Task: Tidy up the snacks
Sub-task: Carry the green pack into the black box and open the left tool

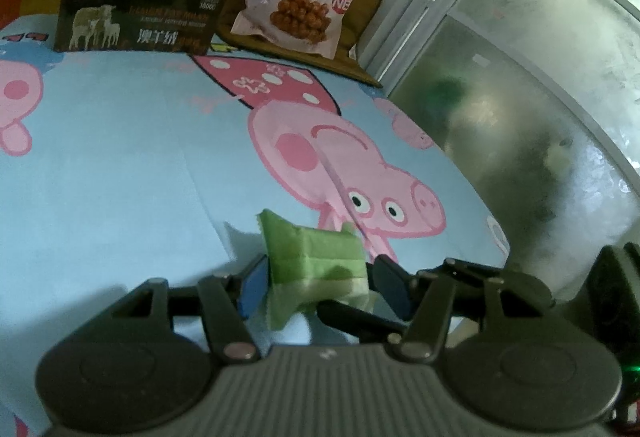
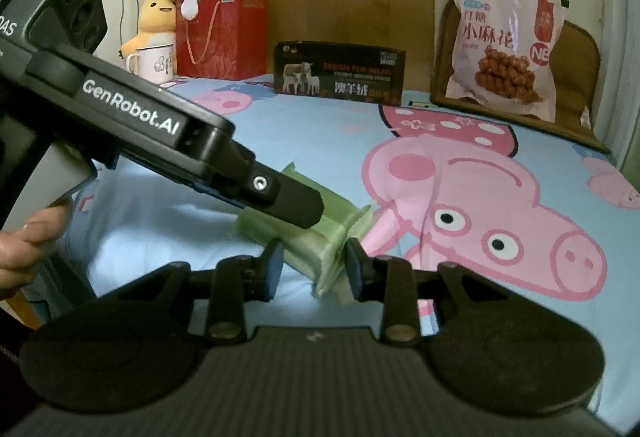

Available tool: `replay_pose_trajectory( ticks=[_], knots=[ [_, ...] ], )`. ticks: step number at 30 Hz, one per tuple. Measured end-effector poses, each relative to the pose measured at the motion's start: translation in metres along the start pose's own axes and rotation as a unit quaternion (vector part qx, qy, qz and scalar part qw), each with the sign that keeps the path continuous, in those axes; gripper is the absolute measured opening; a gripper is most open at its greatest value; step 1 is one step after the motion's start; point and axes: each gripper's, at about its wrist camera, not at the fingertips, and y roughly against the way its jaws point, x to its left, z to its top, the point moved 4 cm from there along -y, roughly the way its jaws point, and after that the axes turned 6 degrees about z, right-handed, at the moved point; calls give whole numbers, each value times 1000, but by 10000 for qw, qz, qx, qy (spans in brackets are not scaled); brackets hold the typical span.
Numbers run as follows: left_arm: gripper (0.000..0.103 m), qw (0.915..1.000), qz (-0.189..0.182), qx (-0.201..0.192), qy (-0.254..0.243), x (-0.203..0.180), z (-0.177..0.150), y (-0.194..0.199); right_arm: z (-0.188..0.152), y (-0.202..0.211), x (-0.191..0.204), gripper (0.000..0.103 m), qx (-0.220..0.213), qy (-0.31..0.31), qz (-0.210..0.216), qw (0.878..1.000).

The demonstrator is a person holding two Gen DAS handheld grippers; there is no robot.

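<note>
A green snack packet is held between both grippers just above the cartoon-pig bedsheet. My left gripper is shut on one end of it. In the right wrist view the same packet runs between the pads of my right gripper, which is shut on its other end, with the left gripper's finger across the top of it. A pink bag of fried dough twists leans upright at the back right. A dark box with sheep on it stands at the back.
A brown cushion props up the pink bag. A red gift bag, a white mug and plush toys stand at the back left. Frosted glass doors are beyond the bed's right edge.
</note>
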Motion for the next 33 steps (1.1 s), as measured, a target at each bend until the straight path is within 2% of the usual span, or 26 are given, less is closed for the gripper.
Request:
replay_pose_trajectory(
  ticks=[3,8,12,18,23,26,30,33],
  knots=[
    [57,10000,4,26,42,1,0,-2,0,0,1,36,21,14,6,10000],
    [57,9997,-55,-204,-113,-6,6,2,4,3,-2,36,-113,109,-79,9998],
    [57,10000,38,31,71,2,6,-12,3,-6,-9,36,20,-17,41,10000],
    [57,9993,78,-346,-110,2,29,-2,25,-12,-18,36,-191,72,89,9998],
    [57,9967,160,-789,-72,14,77,5,67,-30,-32,36,-604,377,121,9974],
    [57,9934,352,-1086,-96,25,110,6,97,-48,-39,36,-854,589,168,9945],
    [58,9885,608,-1385,7,48,164,2,144,-82,-51,36,-1140,812,257,9898],
    [58,9857,723,-1509,205,73,204,-4,176,-113,-65,35,-1178,927,333,9881]
  ],
)
